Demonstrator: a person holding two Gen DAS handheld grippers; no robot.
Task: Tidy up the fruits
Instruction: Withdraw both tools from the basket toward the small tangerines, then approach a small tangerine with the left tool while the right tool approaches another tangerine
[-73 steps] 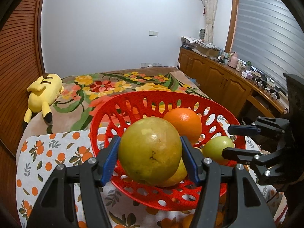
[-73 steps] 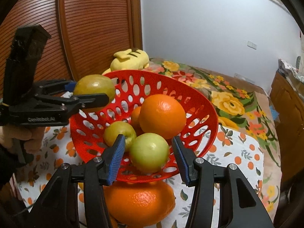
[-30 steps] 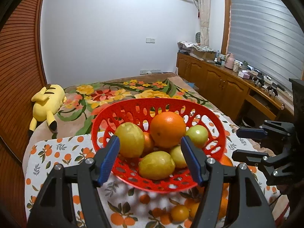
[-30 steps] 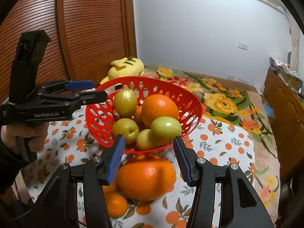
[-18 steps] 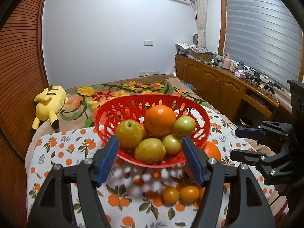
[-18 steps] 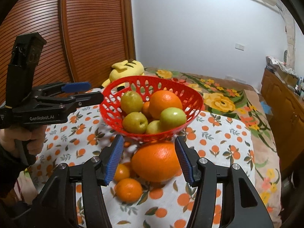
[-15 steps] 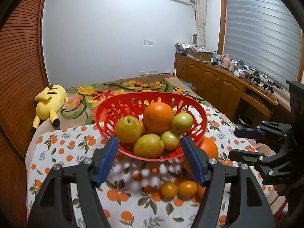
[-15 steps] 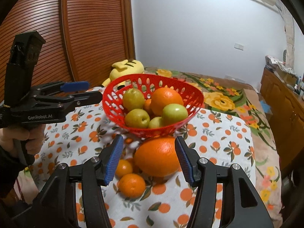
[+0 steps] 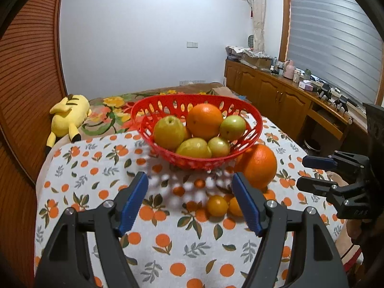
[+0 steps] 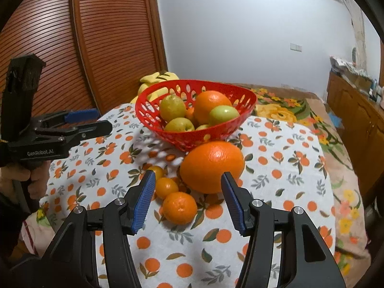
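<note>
Since both grippers backed away, red basket point(image 9: 254, 129) sits farther off, left gripper point(image 9: 189, 204) fingers spread empty, right gripper point(image 10: 187, 201) likewise.

One red basket point(image 10: 168, 132) stands here. Inside the basket there are four yellow-green fruits: the largest point(image 9: 169, 133), a yellower one point(image 9: 193, 147), a small one point(image 9: 218, 146) and a greener one point(image 9: 232, 127). Also inside it are two oranges: a big orange point(image 9: 204, 121) on top and a smaller orange point(image 10: 189, 115), mostly hidden behind the others. In front of the basket, on the surface point(image 10: 276, 192), lie one very large orange point(image 10: 212, 166) and three small tangerines point(image 10: 180, 207). Behind the basket lies one yellow plush toy point(image 9: 68, 117). Two claws show: the left claw point(image 9: 189, 180) and the right claw point(image 10: 188, 175).
</note>
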